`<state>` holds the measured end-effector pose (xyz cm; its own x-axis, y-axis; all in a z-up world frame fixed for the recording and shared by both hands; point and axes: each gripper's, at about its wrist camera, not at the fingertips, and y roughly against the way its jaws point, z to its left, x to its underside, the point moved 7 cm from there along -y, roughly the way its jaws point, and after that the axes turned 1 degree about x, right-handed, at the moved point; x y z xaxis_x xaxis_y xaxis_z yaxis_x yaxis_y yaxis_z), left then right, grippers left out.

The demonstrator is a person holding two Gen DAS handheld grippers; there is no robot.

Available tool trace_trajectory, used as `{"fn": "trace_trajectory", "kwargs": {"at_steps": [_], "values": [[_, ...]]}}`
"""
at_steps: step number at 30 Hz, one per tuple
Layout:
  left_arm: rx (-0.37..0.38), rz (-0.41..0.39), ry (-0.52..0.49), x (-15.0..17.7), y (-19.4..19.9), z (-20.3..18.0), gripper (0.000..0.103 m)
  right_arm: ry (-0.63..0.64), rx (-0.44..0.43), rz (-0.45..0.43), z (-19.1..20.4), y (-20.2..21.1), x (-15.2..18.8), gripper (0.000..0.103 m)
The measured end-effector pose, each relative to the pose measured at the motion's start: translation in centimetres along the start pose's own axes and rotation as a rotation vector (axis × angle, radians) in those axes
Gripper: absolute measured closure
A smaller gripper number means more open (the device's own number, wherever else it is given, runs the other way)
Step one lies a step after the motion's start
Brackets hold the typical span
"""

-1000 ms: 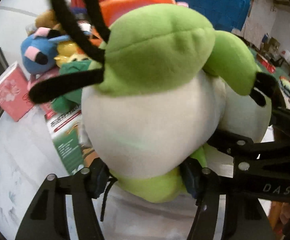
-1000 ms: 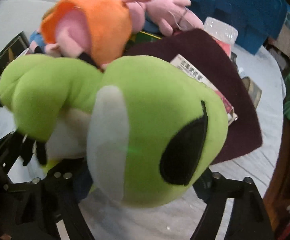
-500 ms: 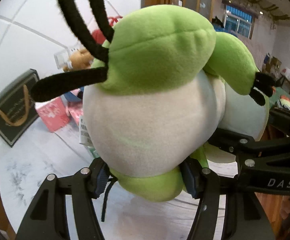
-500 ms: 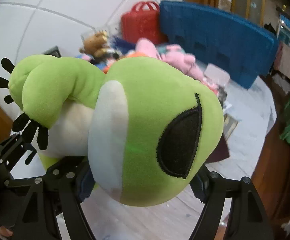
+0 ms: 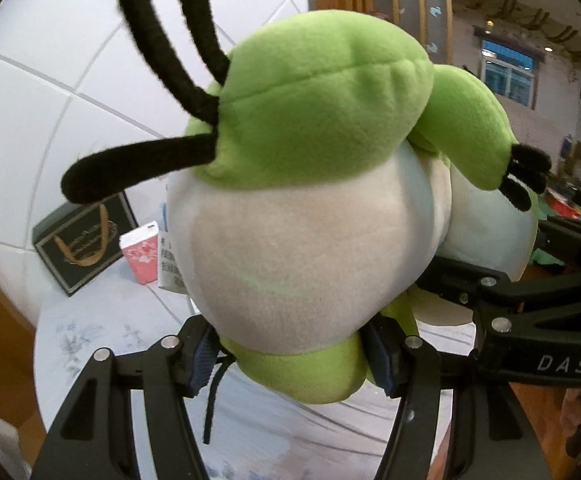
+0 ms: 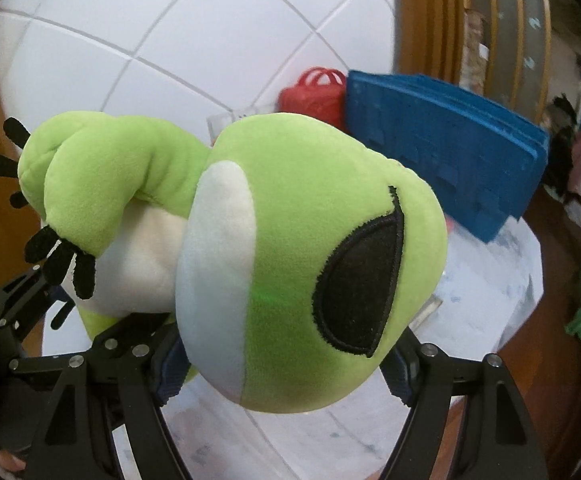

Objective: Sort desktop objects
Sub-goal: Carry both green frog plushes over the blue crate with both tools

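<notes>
1. The green plush toy [image 5: 314,128] has gone up since a moment ago. The pile of other toys that sat right behind it has dropped out of sight, and now the white tiled wall [image 6: 162,40] fills the space behind it.
2. The toy is up in the air, above the pale counter [image 5: 102,344], not touching it.
3. The left hand-held gripper [image 5: 290,356] is clenched on the toy's lower body. Its blue pads [image 5: 201,354] press into the plush on both sides.
4. The right hand-held gripper [image 6: 286,364] is clenched on the toy's big head, just under the black eye [image 6: 362,280].
5. The toy looks soft and light. It squashes where the pads push in, so it should not break or slip easily.
6. The thick, round parts are the best places to hold. The thin black feelers [image 5: 158,48] are floppy and would bend.
7. On the counter sit a black box [image 5: 82,244] and, just beside it, a pink pack [image 5: 140,252]. A blue crate [image 6: 442,160] and a red basket [image 6: 314,96] stand by the wall.
8. I think the toy still has to be carried to its place.
</notes>
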<state>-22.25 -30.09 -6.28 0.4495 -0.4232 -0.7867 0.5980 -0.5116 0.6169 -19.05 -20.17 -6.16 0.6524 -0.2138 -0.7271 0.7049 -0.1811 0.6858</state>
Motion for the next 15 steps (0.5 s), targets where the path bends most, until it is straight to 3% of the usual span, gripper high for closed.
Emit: {"fn": "trace_trajectory", "kwargs": {"at_steps": [7,15], "values": [[-0.117,-0.045,0.060,-1.2,3.6,-7.6,0.041,0.082,-0.102,-0.041,-4.7,4.6,0.3,0.024],[-0.174,-0.044,0.068,-3.3,2.9,-13.5,0.041,0.129,-0.160,-0.057,-11.2,7.5,0.3,0.024]]}}
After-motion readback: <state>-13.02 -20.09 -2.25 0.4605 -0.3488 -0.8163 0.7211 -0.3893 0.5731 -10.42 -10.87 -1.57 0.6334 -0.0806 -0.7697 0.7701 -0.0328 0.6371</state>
